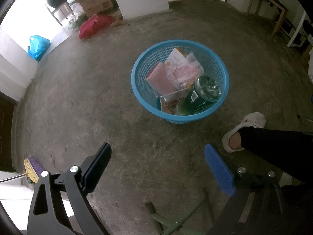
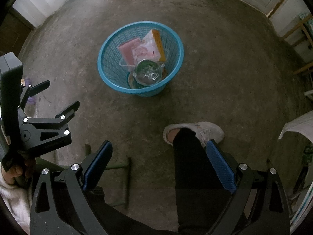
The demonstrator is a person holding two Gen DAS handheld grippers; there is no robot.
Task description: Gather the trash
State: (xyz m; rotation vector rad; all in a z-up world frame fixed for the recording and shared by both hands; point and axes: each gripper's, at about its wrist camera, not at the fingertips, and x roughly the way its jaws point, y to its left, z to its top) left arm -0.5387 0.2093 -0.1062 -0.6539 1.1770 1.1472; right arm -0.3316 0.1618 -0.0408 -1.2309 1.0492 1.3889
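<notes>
left gripper (image 1: 157, 154): released, holds nothing, above floor (image 1: 97, 98) | right gripper (image 2: 159, 152): released, holds nothing | basket (image 1: 137, 82): on floor ahead of both grippers, well apart; holds bottle (image 1: 197, 98), pink pack (image 1: 160, 78), wrappers (image 1: 182, 68) | shoe (image 2: 203, 131): just beyond right gripper

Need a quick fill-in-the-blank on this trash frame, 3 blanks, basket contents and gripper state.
1. The blue plastic mesh basket stands on the bare ____ floor.
2. Bottom up in the basket lies a ____ plastic bottle.
3. The left gripper and the right gripper are both ____ and hold nothing.

Missing words: concrete; green; open
</notes>
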